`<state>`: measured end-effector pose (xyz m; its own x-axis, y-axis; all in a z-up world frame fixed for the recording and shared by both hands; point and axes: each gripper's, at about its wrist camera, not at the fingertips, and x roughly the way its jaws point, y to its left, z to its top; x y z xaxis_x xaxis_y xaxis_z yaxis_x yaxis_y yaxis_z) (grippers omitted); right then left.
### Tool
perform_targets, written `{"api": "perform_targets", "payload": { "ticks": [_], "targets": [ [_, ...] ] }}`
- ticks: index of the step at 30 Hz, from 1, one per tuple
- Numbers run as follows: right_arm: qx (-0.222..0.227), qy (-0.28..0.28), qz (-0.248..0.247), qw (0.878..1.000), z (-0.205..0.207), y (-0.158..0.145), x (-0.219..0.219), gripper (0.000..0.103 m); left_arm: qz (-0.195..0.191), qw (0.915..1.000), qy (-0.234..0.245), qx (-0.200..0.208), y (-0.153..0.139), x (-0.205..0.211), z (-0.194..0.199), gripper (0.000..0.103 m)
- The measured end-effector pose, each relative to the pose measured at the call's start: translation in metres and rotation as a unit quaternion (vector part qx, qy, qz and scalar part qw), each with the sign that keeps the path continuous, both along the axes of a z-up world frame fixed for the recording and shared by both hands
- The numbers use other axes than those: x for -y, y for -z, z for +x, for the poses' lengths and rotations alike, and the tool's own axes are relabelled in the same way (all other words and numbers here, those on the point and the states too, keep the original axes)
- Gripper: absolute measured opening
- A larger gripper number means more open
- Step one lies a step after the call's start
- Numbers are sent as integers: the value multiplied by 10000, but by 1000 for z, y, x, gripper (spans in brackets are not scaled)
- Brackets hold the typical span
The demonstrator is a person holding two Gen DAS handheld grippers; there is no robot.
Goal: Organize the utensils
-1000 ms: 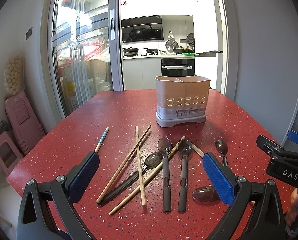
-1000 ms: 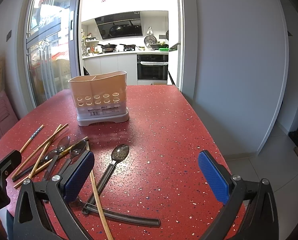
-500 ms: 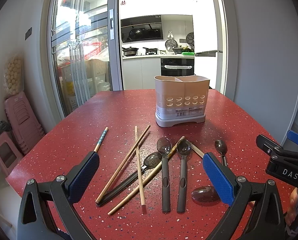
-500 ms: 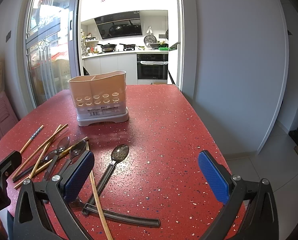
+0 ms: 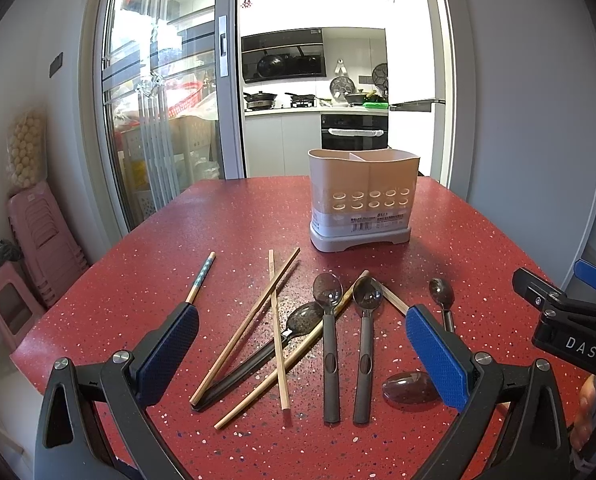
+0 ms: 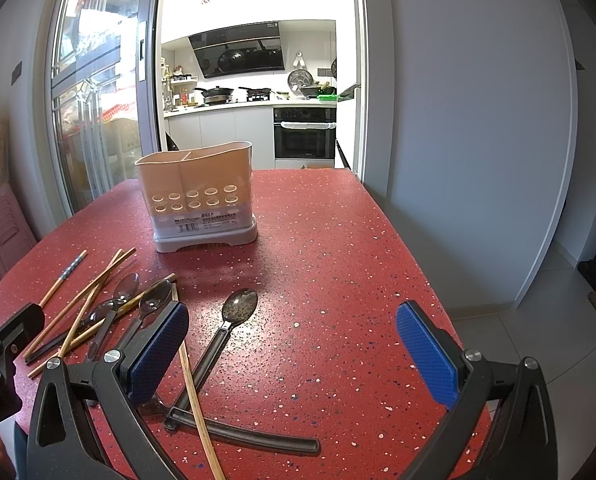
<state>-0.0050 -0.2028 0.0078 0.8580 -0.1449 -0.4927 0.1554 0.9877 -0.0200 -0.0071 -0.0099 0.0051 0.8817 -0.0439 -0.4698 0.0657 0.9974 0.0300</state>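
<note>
A beige two-compartment utensil holder (image 5: pixel 363 200) (image 6: pixel 200 196) stands upright on the red speckled table (image 5: pixel 250 224). In front of it lie several wooden chopsticks (image 5: pixel 246 326) (image 6: pixel 80 298) and several dark spoons (image 5: pixel 330 344) (image 6: pixel 226 332), loosely crossed. One chopstick has a blue patterned end (image 5: pixel 201 278). My left gripper (image 5: pixel 302 350) hovers open over the spoons and chopsticks, holding nothing. My right gripper (image 6: pixel 292 346) is open over bare table, its left pad above a chopstick (image 6: pixel 196 396) and spoon handles. The right gripper's body also shows at the left wrist view's right edge (image 5: pixel 566 320).
The table's right edge (image 6: pixel 430 280) drops to a tiled floor beside a grey wall. Pink stools (image 5: pixel 38 236) stand left of the table by a glass sliding door (image 5: pixel 158 120). A kitchen lies beyond the doorway. A hand (image 5: pixel 590 412) holds the right gripper.
The left wrist view has shifted very slightly, nudging the holder and utensils leftward and up. Both grippers stay open and nothing on the table has moved.
</note>
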Motion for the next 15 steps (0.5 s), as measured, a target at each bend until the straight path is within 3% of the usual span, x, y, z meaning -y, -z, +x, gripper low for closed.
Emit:
{"api": "perform_targets", "payload": {
  "ticks": [15],
  "targets": [
    [-59, -5, 10, 10000, 2, 2, 0, 103, -2, 10000, 3, -83, 3, -1, 2, 103]
  ]
}}
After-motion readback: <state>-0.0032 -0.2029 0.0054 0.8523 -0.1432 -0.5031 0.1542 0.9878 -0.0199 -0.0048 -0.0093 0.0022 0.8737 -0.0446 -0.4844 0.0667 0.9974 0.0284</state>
